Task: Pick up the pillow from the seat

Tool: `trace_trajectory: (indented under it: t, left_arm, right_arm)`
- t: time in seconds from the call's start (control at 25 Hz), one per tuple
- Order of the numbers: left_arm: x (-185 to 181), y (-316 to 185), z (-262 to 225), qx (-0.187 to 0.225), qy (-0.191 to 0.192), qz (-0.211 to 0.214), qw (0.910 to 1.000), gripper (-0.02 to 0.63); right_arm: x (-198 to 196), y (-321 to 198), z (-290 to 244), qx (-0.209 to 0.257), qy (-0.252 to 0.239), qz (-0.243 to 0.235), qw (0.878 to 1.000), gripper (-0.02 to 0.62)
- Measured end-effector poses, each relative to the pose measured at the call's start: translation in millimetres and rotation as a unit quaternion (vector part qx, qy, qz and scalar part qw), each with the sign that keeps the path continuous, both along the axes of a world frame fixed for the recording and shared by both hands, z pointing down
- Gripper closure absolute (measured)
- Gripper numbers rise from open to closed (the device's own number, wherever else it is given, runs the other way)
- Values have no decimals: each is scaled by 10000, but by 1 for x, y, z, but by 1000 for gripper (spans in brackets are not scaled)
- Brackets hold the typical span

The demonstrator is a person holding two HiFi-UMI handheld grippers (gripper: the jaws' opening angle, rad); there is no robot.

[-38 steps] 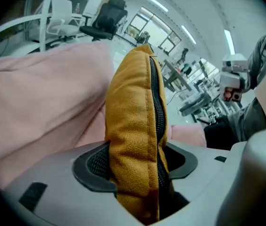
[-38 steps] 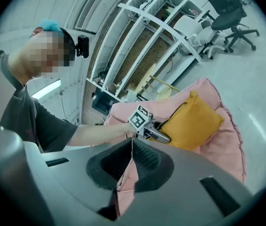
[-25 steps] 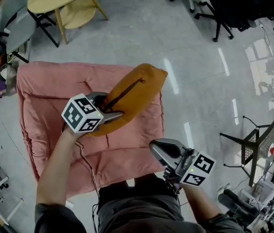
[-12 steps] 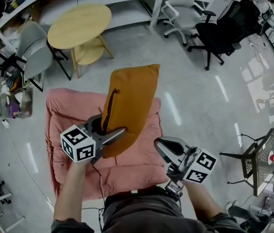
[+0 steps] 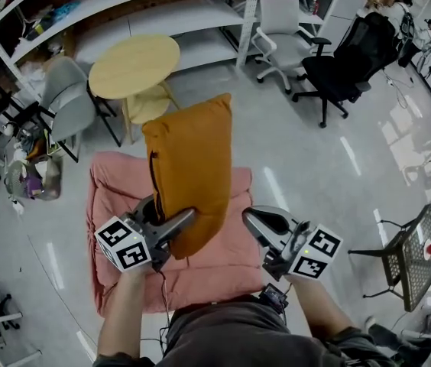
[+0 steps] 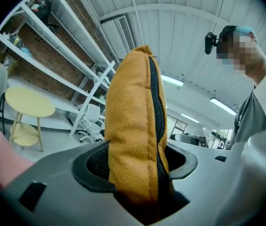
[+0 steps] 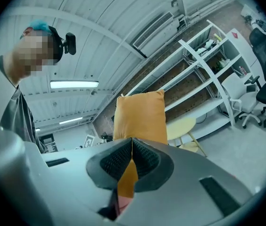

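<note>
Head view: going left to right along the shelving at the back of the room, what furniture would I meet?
grey chair → round yellow table → white office chair → black office chair

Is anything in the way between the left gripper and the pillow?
No, nothing visible. The left gripper pinches the pillow directly, holding it upright. The right gripper is beside it, shut and empty.
</note>
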State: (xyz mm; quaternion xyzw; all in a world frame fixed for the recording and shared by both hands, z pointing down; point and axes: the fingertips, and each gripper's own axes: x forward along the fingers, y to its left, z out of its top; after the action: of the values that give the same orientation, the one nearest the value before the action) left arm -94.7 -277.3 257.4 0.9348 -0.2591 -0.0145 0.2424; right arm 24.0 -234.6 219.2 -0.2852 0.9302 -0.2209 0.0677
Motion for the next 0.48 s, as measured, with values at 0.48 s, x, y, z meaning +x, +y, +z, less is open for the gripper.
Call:
trace_trajectory:
  t: [0.48]
  left_arm:
    - [-7, 14, -31, 174, 258, -117, 9994, 314]
  right_arm:
    - [1, 5, -29, 281, 6, 65, 9996, 580]
